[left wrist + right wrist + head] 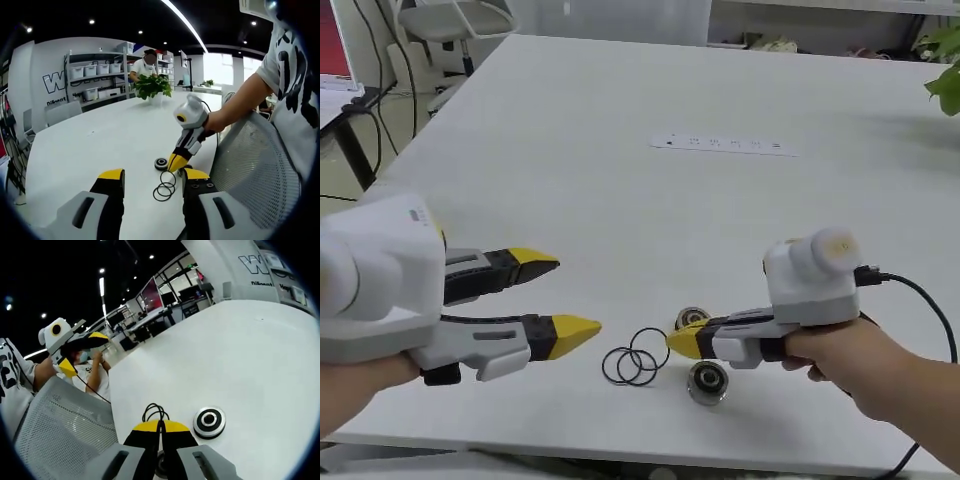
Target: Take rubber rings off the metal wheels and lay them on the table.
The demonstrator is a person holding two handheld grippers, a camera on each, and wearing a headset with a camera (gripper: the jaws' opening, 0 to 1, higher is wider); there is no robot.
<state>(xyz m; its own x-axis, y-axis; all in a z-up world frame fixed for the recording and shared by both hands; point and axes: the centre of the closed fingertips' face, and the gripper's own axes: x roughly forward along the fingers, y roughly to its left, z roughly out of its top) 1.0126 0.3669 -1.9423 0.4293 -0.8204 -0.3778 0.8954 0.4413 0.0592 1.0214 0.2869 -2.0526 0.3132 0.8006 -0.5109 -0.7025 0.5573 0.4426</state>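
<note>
Three rubber rings off the wheels, lying on the table.
The rubber rings point(635, 362) overlap on the white table point(620, 200) at lower centre, beside two metal wheels point(692, 320) point(708, 382). The right gripper point(675, 340) is clenched, its tips at the rings' edge. The left gripper point(565, 295) hovers at lower left, jaws released.

left gripper point(570, 295) held up, fingers point(570, 330) spread apart, right gripper point(672, 340) low (right hand point(832, 350) around its handle), fingers pressed together
</note>
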